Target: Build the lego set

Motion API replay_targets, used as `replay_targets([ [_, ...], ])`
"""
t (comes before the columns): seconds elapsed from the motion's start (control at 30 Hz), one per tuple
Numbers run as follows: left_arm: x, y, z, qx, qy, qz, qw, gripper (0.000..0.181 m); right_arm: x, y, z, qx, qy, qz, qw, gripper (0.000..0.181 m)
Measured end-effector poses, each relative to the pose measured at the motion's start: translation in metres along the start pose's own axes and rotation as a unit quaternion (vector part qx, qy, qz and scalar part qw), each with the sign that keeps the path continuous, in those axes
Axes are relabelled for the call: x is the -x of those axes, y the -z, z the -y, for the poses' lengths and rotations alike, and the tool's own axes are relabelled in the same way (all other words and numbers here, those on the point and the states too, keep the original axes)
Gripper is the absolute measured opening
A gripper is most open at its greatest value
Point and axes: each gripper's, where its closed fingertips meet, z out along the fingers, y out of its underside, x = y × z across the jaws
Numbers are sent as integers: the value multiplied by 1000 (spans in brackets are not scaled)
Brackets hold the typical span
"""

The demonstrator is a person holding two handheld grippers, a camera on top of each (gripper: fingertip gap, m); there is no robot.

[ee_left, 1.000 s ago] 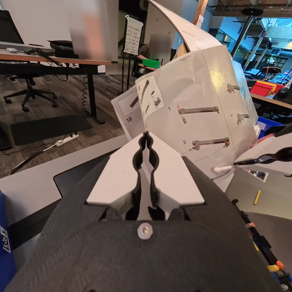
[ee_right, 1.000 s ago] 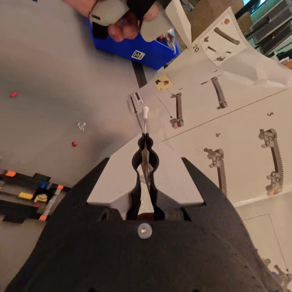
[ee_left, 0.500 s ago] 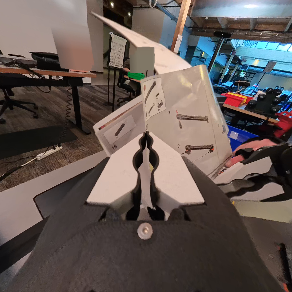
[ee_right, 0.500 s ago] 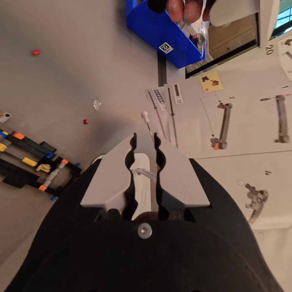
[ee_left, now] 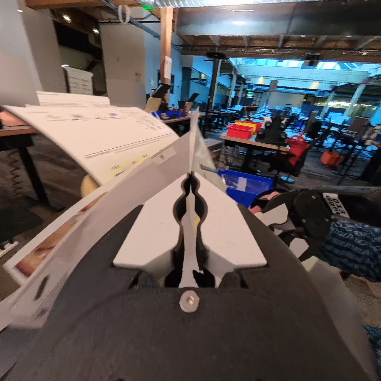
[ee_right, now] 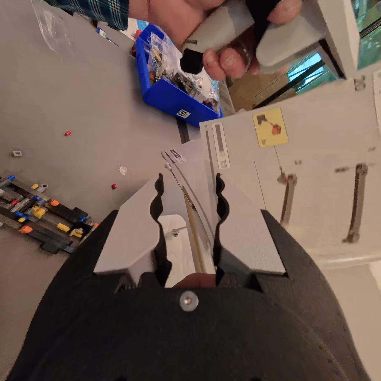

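- The left gripper (ee_left: 190, 175), with matte white wedge-shaped fingers lined by wavy black pads, is pressed together on a thin sheet of the instruction booklet (ee_left: 115, 144), whose edge runs straight up through the centre of the left wrist view
- The booklet's glossy pages fan out and arch over the left half of that frame, blurred, with small yellow patches near the fold
- The right gripper (ee_right: 188, 177) is spread, its scalloped black pads well apart at mid-frame of the right wrist view
- A thin metal rod with a small white bulb tip (ee_right: 168, 166) slants up between those fingers, leaning nearer the right one; whether it touches a pad cannot be told
- Behind the rod the open booklet page (ee_right: 309, 185) fills the right side of the frame, flat and pale, printed with long toothed beams and a yellow square inset
- A partly built lego assembly (ee_right: 41, 214), a long low black frame studded with yellow, orange and blue pieces, lies on the smooth grey table (ee_right: 72, 103) at the left edge
- Two tiny red pieces (ee_right: 113, 186) lie loose on the table, apart from the assembly
- A blue plastic bin (ee_right: 171, 97) holding crinkled clear bags of parts sits at upper centre
- A person's hand (ee_right: 206, 41) grips the other gripper's pale handle along the top of the frame, plaid sleeve at its wrist
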Motion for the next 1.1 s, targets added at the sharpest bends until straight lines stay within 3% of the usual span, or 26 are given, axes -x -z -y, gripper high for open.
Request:
replay_targets([
  [0.17, -67, -61, 7, 30, -10, -104, 994, 0, -18, 26, -14, 30, 39, -65, 997, 42],
  [0.23, -72, -69, 10, 37, -54, -98, 993, 12, -41, 36, -31, 50, 30, -123, 991, 36],
  [0.3, -60, -59, 18, 28, -84, -70, 994, 23, -58, 46, -52, 75, 4, -157, 985, 32],
  [0.4, -9, -24, 12, 21, -103, 15, 994, 28, -70, 55, -90, 137, -13, -183, 973, 34],
  [0.5, 60, 19, -27, 59, -104, 112, 987, 39, -78, 64, -107, 149, -54, -207, 965, 37],
  [0.6, 104, 47, -69, 103, -100, 161, 976, 49, -83, 72, -116, 150, -75, -219, 961, 38],
  [0.8, 128, 54, -98, 81, -56, 166, 981, 58, -81, 85, -122, 150, -109, -228, 956, 43],
  [1.1, 132, 63, -106, 45, -22, 168, 985, 56, -79, 91, -126, 104, -196, -212, 952, 48],
])
